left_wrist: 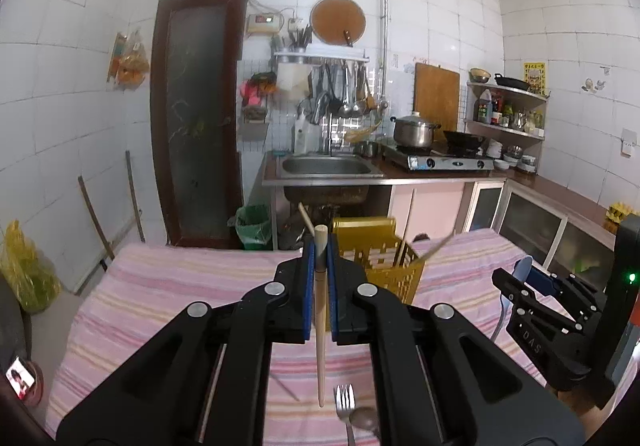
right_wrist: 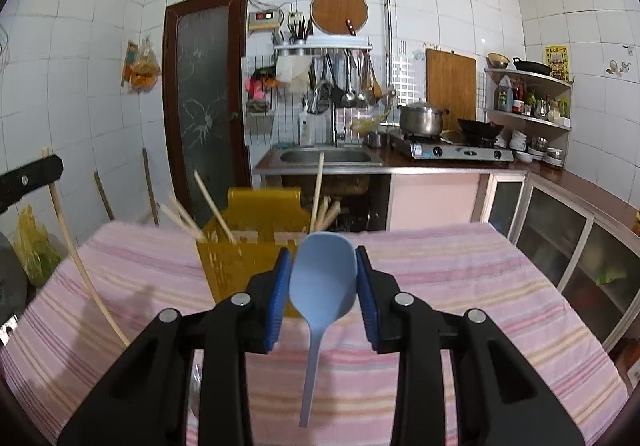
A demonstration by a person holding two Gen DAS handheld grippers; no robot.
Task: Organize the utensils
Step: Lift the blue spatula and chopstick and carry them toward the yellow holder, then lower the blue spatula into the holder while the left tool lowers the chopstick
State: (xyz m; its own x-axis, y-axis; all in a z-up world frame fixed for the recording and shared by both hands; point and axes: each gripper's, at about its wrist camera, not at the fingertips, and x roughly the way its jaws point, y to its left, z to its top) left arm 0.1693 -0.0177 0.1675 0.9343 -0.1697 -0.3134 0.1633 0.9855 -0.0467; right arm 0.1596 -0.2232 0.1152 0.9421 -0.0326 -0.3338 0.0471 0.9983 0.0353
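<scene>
Clamped in the left gripper (left_wrist: 320, 246), a wooden chopstick (left_wrist: 321, 318) hangs above a fork (left_wrist: 345, 404) and metal spoon (left_wrist: 363, 417) left on the striped cloth (left_wrist: 168, 286), while the right gripper (right_wrist: 323, 266) pinches a blue spoon (right_wrist: 322, 274) by its bowl, just short of the yellow caddy (right_wrist: 240, 262) already holding several chopsticks (right_wrist: 214, 206).

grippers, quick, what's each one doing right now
left gripper: shut on a chopstick, thin end hanging down.
right gripper: shut on a blue spoon by its bowl, handle hanging down.

Left hand-held gripper (left_wrist: 320, 246) clamped shut; right hand-held gripper (right_wrist: 322, 260) gripping.
</scene>
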